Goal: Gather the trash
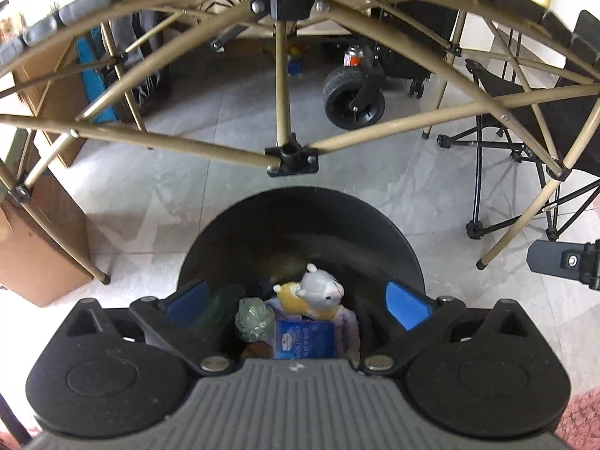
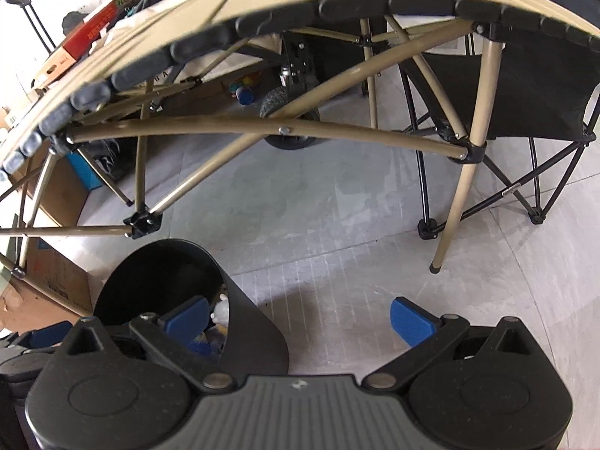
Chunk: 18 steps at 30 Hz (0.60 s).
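Left claw [image 1: 296, 302] gaping wide, gripping nothing, hovering directly over the black bin [image 1: 300, 221]. Below its fingers, lying inside: one plush toy [image 1: 318, 294], one crumpled green wad [image 1: 254, 318], one blue packet [image 1: 305, 339]. Right claw [image 2: 300, 320] spreading wide too, empty, with the bin beneath its left finger [image 2: 187, 318] and floor [image 2: 318, 225] ahead.

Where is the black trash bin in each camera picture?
Left wrist: the black trash bin sits bottom centre, straight ahead of the open left gripper.
Right wrist: the bin is at lower left, behind the right gripper's left finger.
Shared landmark: the tan folding table frame.
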Each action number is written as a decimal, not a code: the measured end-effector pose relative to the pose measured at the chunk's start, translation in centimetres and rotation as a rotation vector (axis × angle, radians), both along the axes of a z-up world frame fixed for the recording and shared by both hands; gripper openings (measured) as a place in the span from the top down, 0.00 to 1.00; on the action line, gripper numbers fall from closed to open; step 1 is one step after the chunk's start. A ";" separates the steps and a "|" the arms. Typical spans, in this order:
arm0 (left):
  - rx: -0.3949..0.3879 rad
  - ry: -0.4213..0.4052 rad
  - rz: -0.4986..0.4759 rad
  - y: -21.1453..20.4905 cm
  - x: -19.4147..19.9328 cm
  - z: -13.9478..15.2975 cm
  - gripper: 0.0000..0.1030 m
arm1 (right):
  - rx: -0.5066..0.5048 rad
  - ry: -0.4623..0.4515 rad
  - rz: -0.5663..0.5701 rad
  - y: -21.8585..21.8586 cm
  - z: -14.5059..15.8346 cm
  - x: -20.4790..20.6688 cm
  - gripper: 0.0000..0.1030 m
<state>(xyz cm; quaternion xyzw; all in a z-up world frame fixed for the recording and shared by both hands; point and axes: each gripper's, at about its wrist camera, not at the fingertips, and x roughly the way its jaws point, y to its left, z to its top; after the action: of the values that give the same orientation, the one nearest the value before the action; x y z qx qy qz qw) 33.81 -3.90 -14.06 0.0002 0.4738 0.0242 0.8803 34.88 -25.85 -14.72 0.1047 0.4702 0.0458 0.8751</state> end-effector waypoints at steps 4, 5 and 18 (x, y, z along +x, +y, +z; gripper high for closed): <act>-0.009 -0.047 0.006 0.5 -2.0 2.4 0.00 | 0.026 -0.063 0.023 0.2 1.7 -1.6 0.00; -0.012 -0.079 0.008 0.9 -2.9 3.3 0.00 | 0.036 -0.091 0.036 0.3 2.4 -2.3 0.00; -0.005 -0.416 -0.020 3.6 -17.5 11.3 0.00 | 0.032 -0.399 0.211 1.5 9.4 -16.4 0.00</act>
<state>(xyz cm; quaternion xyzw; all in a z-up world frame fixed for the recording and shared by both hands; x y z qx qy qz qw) 16.35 -0.27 -2.76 -0.0022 0.2817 0.0138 0.9594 18.45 -24.30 -5.34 0.0577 0.2952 0.1642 0.9395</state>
